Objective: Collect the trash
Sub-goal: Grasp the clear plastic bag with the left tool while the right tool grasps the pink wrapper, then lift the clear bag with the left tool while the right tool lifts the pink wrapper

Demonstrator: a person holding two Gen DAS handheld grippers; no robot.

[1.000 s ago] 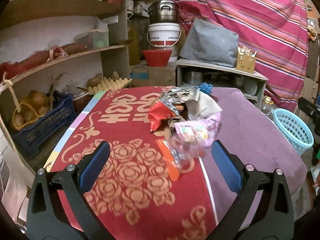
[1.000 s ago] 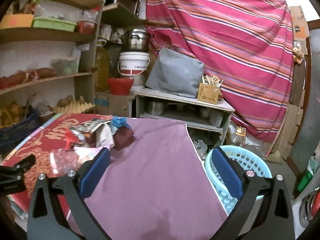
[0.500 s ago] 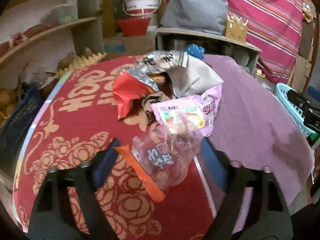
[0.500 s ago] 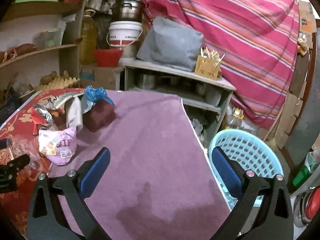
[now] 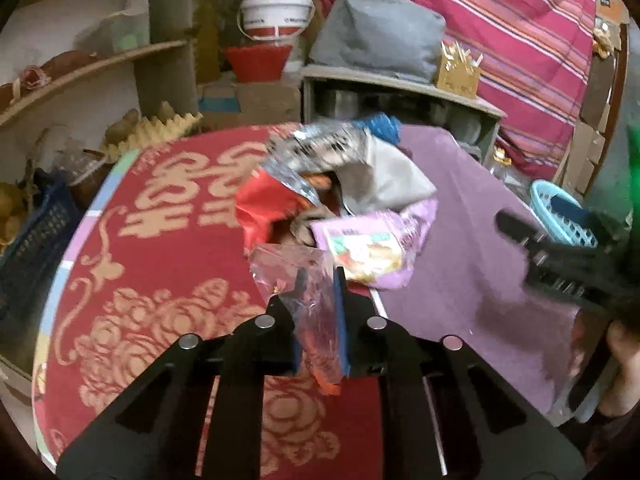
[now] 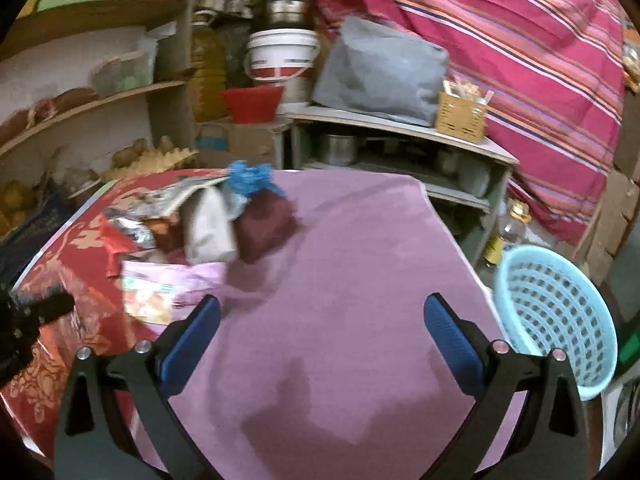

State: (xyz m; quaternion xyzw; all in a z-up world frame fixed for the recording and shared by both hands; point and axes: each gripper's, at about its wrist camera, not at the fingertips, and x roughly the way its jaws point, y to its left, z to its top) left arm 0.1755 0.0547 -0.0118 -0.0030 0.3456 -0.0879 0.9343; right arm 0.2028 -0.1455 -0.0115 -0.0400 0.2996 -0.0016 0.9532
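Note:
A heap of trash lies mid-table: a pink snack bag (image 5: pixel 372 244), a red foil wrapper (image 5: pixel 264 208), a grey paper bag (image 5: pixel 384 180) and a silver wrapper (image 5: pixel 320 144). My left gripper (image 5: pixel 318 304) is shut on a clear plastic wrapper (image 5: pixel 296 272) at the heap's near edge. My right gripper (image 6: pixel 320 320) is open and empty above the purple cloth (image 6: pixel 340 280), right of the heap; the pink bag (image 6: pixel 160 288), a dark red packet (image 6: pixel 264 228) and a blue crumpled piece (image 6: pixel 248 176) show at its left. A light blue basket (image 6: pixel 556 316) stands right of the table.
The table has a red patterned cloth (image 5: pixel 160 240) on the left. Shelves with a dark blue crate (image 5: pixel 28 240) stand left. A low cabinet (image 6: pixel 400 148) with a grey bundle, a white bucket (image 6: pixel 284 56) and a striped curtain are behind.
My left gripper moved in and shut on the clear plastic wrapper. My right gripper swung left and down toward the trash heap, still open.

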